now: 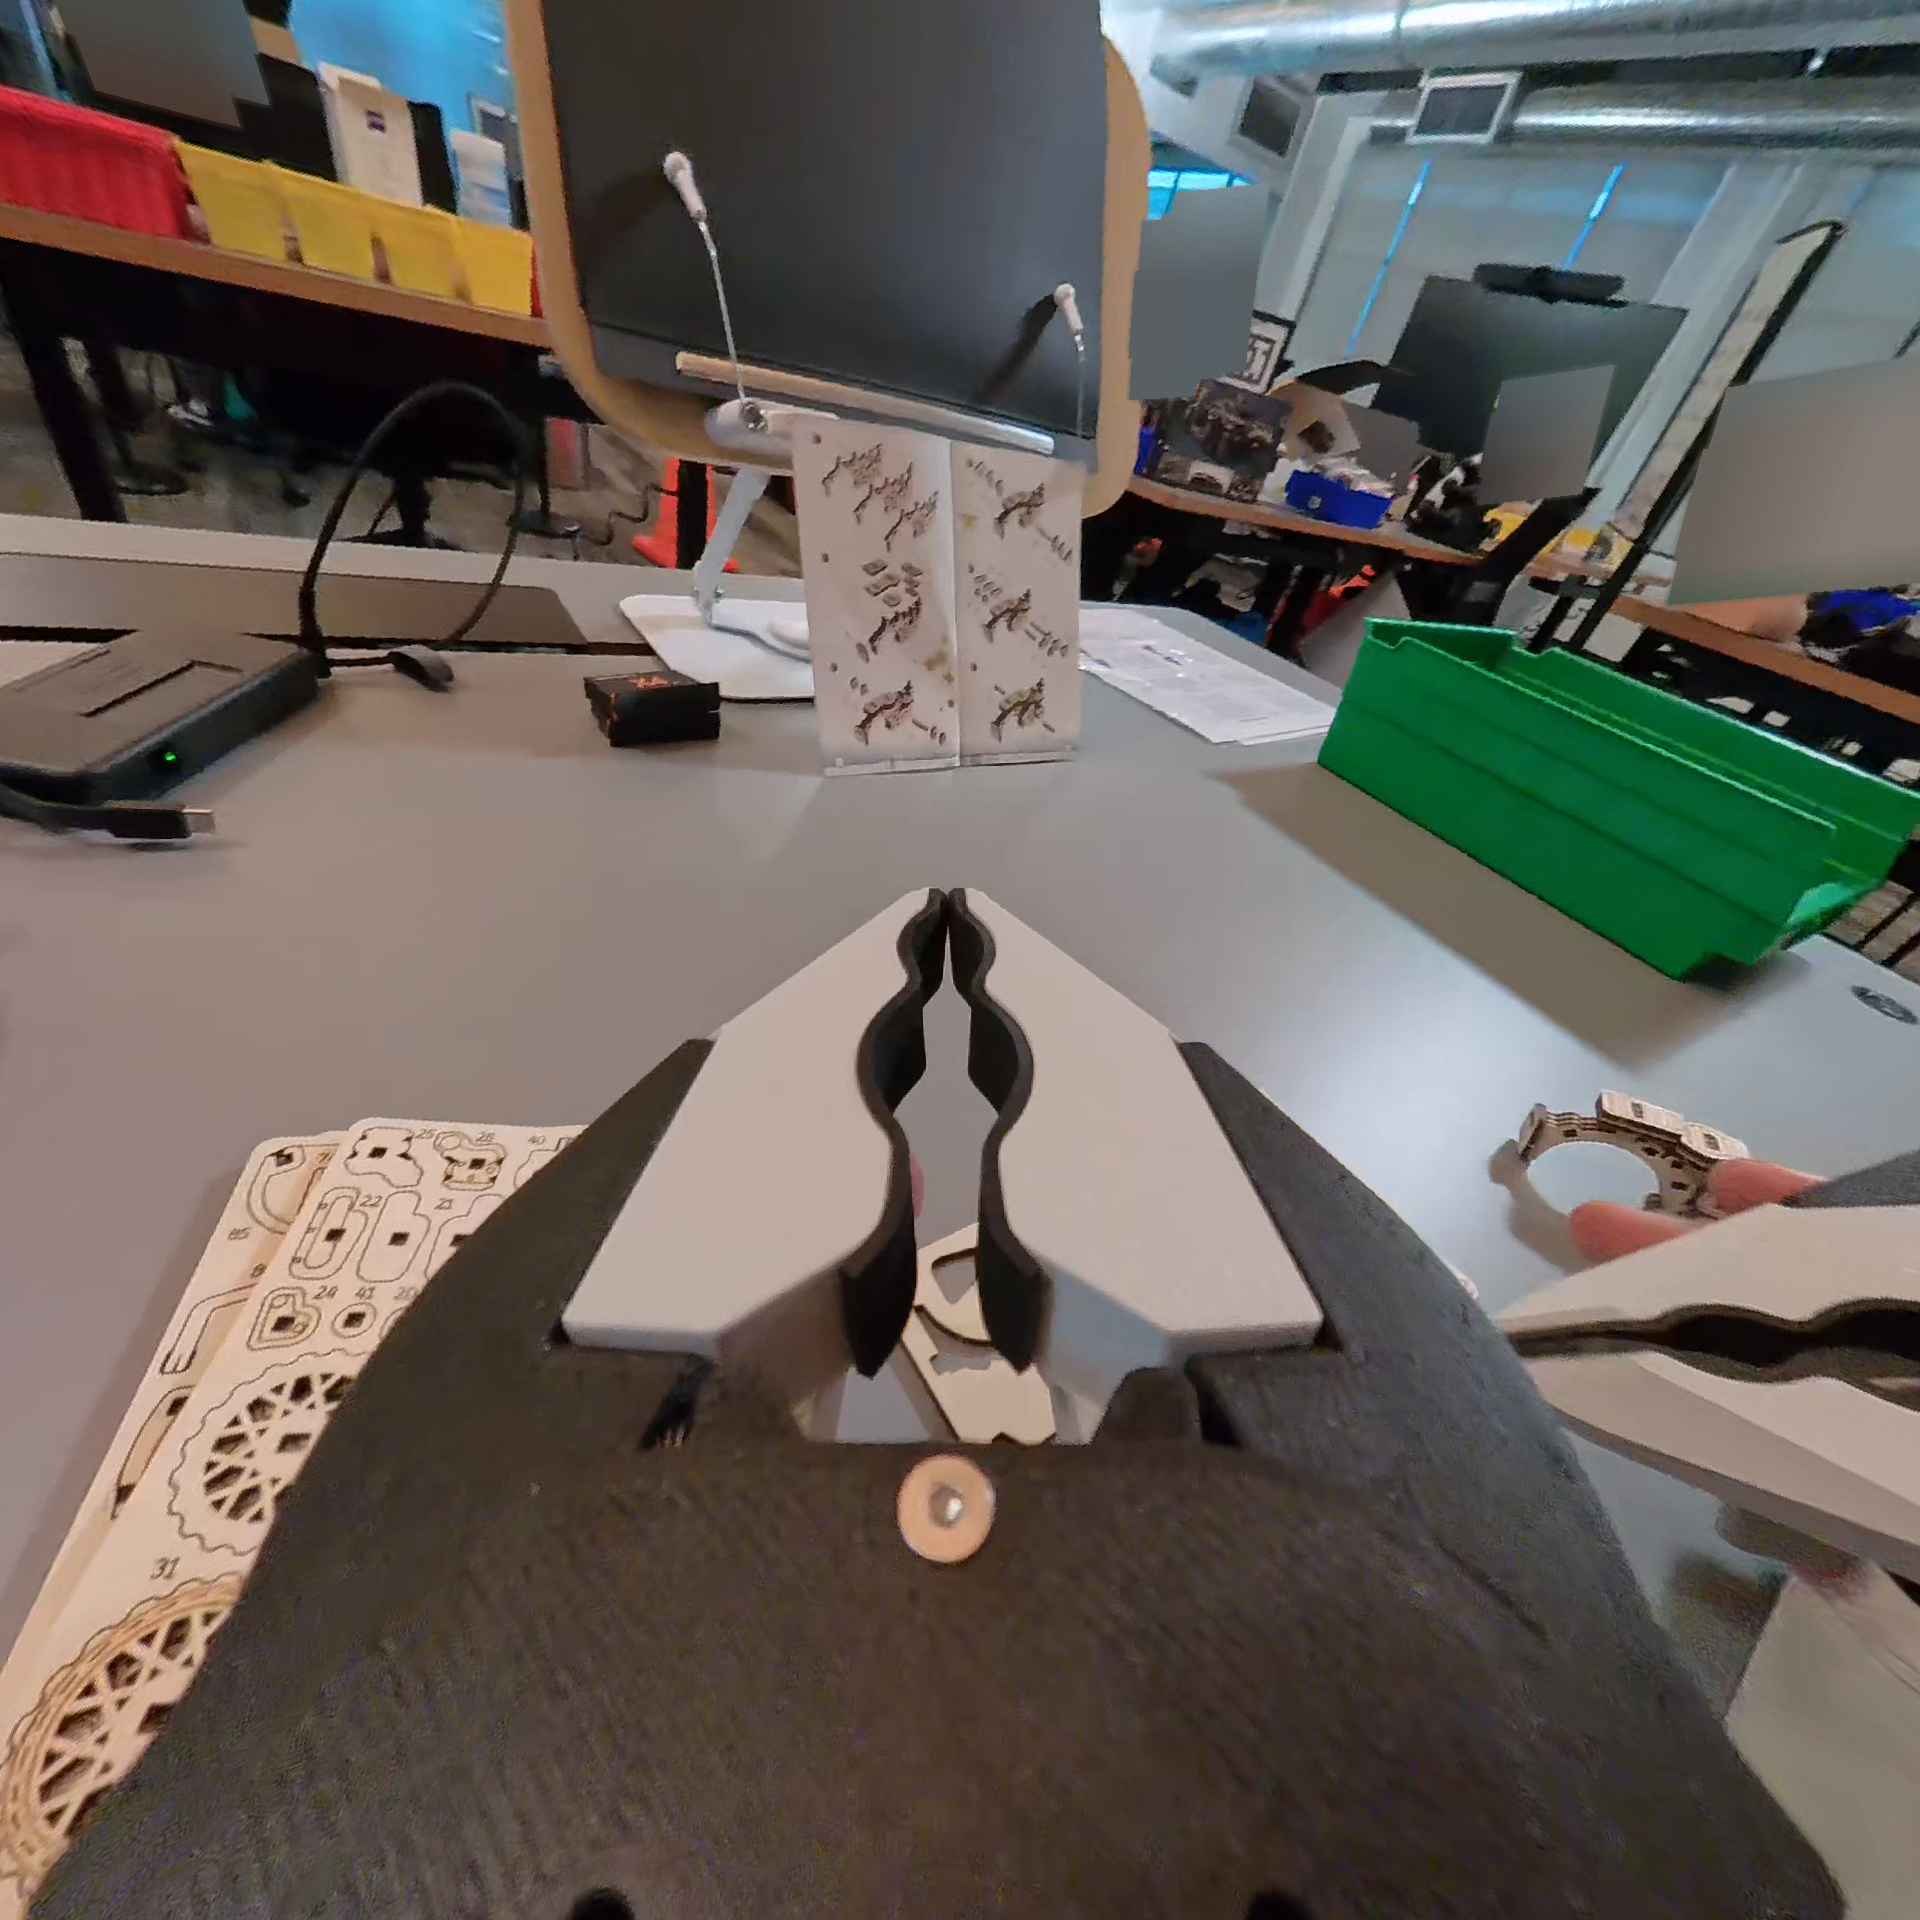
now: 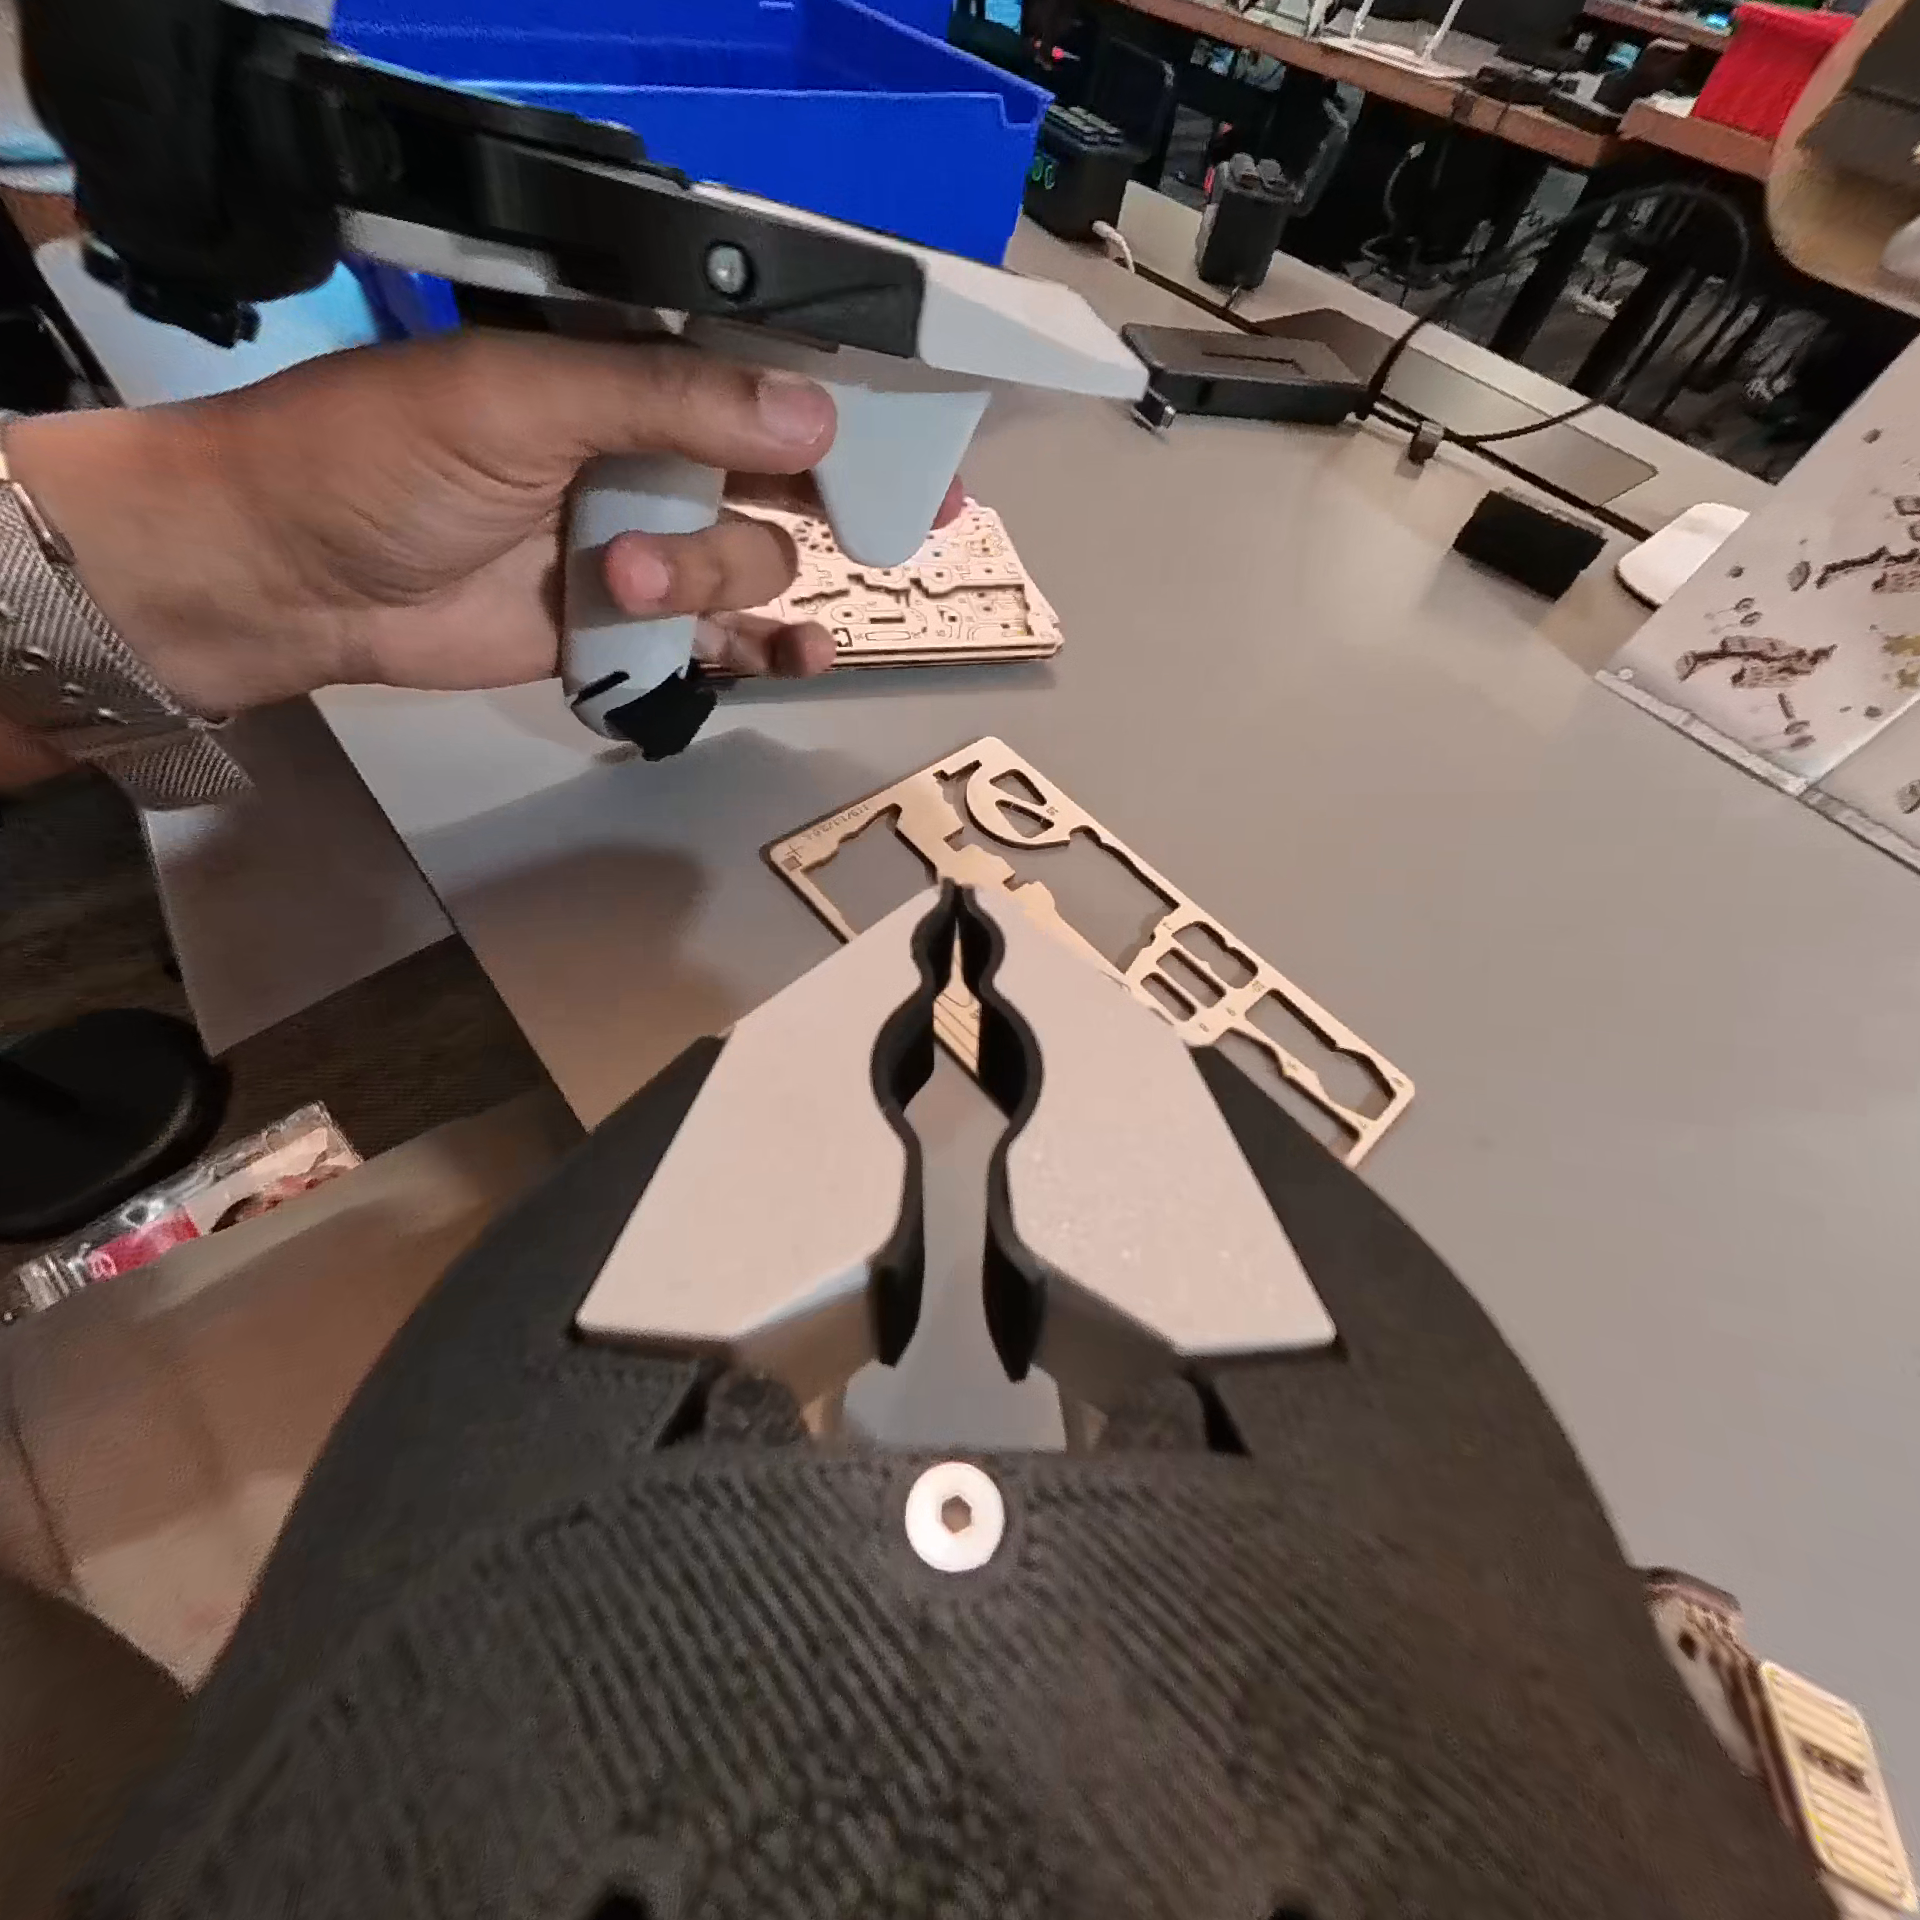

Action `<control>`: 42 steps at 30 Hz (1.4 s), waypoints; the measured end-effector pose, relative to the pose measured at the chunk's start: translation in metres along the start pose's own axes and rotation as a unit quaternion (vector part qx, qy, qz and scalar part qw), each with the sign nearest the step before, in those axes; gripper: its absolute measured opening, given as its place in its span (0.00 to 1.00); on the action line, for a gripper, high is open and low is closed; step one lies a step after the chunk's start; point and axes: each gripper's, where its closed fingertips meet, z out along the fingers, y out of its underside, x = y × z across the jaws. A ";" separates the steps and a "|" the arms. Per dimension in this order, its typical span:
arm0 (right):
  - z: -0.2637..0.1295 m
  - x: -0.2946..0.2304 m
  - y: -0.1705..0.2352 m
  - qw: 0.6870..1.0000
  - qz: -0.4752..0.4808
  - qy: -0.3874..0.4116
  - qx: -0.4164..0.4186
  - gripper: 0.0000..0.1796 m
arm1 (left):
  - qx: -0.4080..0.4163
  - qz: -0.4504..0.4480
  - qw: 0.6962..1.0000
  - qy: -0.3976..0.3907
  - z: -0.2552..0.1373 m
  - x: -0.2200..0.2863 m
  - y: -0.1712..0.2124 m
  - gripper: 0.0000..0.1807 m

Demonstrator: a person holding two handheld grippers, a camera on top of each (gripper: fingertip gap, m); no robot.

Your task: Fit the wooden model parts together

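- Above the grey table (image 1: 520, 935), the left gripper (image 1: 950, 914) hovers with its fingertips pressed together and nothing between them.
- Right gripper (image 2: 954, 902) likewise has its tips closed; a pale speck shows at the very tip, too small to tell whether it is a pinched piece or the sheet behind.
- Below the right tips lies a mostly emptied wooden parts sheet (image 2: 1288, 997); a stack of uncut sheets (image 1: 260, 1351) lies under the left gripper.
- Judged step: between fittings, seeking the next piece. The next move calls for opening one gripper and lowering it precisely over a thin part.
- Only the left view shows the partly built wooden model (image 1: 1621, 1143), touched by bare fingers (image 1: 1662, 1205); only the right view shows the hand (image 2: 395, 520) gripping the left tool's handle.
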 end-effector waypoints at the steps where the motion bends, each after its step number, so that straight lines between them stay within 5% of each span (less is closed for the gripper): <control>1: 0.000 0.003 0.001 1.000 0.009 0.001 0.000 0.00 | 0.003 -0.002 1.000 0.005 0.000 0.002 -0.001 0.00; 10: -0.004 0.038 0.030 0.997 0.001 0.061 -0.039 0.00 | 0.021 -0.001 1.000 0.009 0.019 0.021 -0.006 0.00; 20: -0.013 0.046 0.042 0.996 -0.001 0.068 -0.051 0.00 | -0.022 0.033 0.991 0.126 0.041 0.061 0.019 0.00; 42: -0.014 0.036 0.059 0.988 0.127 -0.035 -0.075 0.10 | -0.051 0.022 0.984 0.166 0.046 0.066 0.026 0.00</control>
